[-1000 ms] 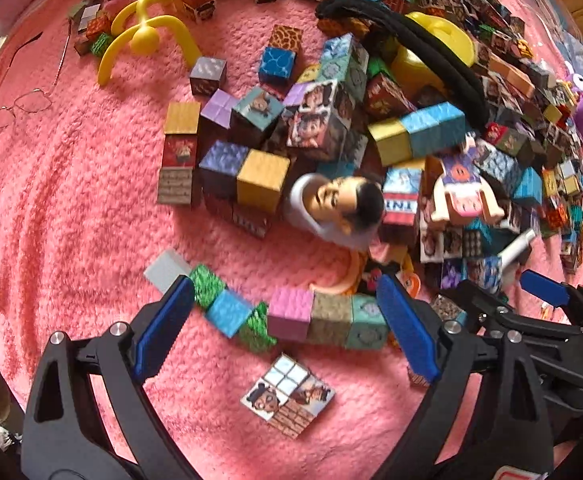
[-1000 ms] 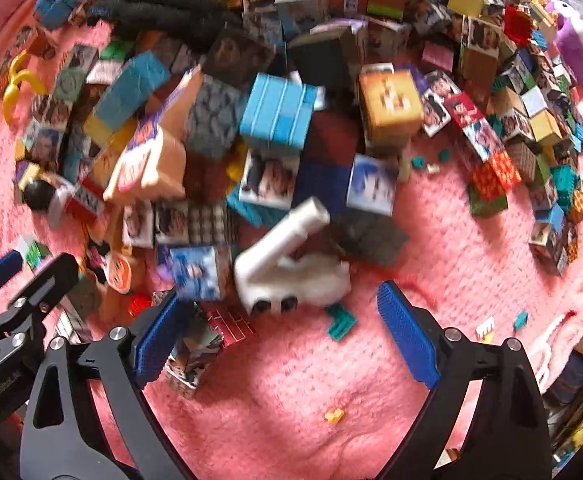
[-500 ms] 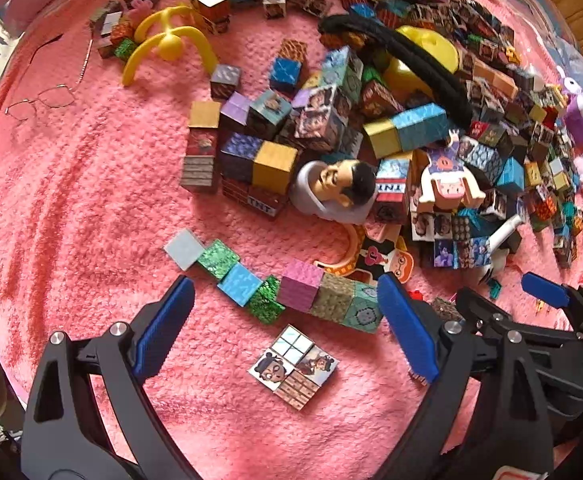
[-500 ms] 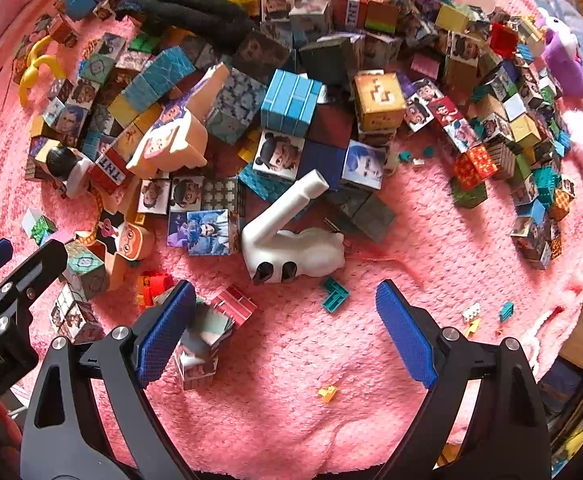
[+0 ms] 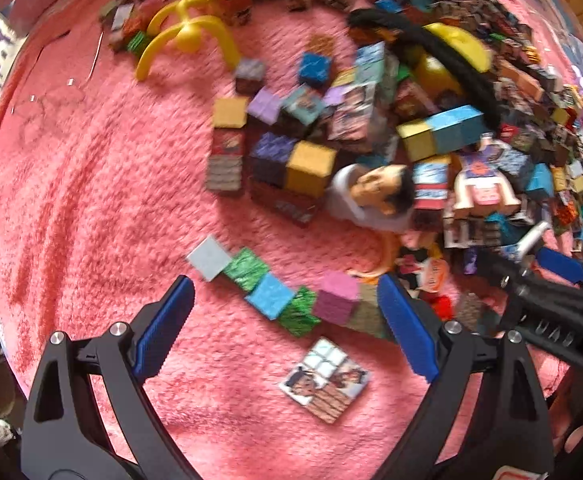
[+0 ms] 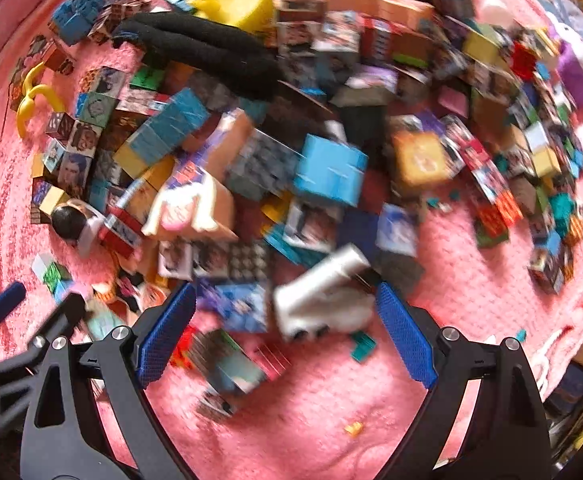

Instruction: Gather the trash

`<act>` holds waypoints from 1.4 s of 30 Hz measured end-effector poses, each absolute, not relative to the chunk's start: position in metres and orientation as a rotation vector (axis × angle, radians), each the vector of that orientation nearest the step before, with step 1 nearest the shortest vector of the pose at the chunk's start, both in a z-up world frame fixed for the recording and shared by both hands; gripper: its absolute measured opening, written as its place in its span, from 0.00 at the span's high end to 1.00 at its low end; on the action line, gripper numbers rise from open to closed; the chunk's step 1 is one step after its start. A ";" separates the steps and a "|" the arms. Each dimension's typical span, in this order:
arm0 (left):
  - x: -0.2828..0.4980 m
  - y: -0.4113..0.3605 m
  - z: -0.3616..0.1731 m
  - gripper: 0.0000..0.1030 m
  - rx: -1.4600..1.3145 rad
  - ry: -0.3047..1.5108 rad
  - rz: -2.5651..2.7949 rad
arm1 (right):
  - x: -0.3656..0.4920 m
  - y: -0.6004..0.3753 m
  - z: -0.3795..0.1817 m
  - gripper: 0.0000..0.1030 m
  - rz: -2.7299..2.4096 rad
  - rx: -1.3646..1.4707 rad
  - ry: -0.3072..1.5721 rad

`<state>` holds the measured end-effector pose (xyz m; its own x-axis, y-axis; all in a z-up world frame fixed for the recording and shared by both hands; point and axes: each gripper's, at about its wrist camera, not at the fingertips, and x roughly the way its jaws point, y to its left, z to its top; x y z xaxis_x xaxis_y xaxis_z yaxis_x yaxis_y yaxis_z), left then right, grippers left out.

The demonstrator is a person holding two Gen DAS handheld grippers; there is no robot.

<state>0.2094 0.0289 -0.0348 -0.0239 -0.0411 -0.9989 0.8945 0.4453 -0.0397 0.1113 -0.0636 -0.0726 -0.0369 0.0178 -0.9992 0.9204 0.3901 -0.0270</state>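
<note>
On the pink fuzzy blanket [image 5: 91, 208], loads of small printed cubes and toys lie scattered, both views motion-blurred. Left hand-held gripper [image 5: 285, 328] hovers low over the blanket with blue pads spread wide apart, nothing between them; a diagonal row of cubes [image 5: 279, 292] (grey, green, blue, green, pink) runs just beyond the pads, its right end near the right pad. A flat picture tile [image 5: 325, 380] lies nearer, between the fingers, apart from the row. Further off sit a doll head [image 5: 375, 196], a yellow cube [image 5: 309, 168] touching its left side, and a yellow plastic hoop toy [image 5: 187, 36] far left. Right hand-held gripper [image 6: 287, 330] also has its pads spread wide, holding nothing; a white plastic toy [image 6: 323, 300] lies between the pads, closer to the right one, whether touching cannot be told from the blur. Behind it is the dense cube pile with a blue box [image 6: 329, 176], a black fuzzy strap [image 6: 203, 52] and a yellow tub [image 6: 239, 4] at the far edge. A small teal piece [image 6: 362, 346] lies just near the white toy.
</note>
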 end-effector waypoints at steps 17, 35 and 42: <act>0.215 -0.007 -0.028 0.26 0.783 1.367 -0.951 | 0.136 -0.088 -0.072 0.60 -0.835 0.874 1.379; 0.212 0.015 0.017 0.30 0.722 1.348 -0.960 | 0.112 -0.057 -0.025 0.91 -0.869 0.814 1.336; 0.231 0.033 0.017 0.30 0.663 1.370 -0.896 | 0.097 -0.049 -0.015 0.90 -0.897 0.885 1.300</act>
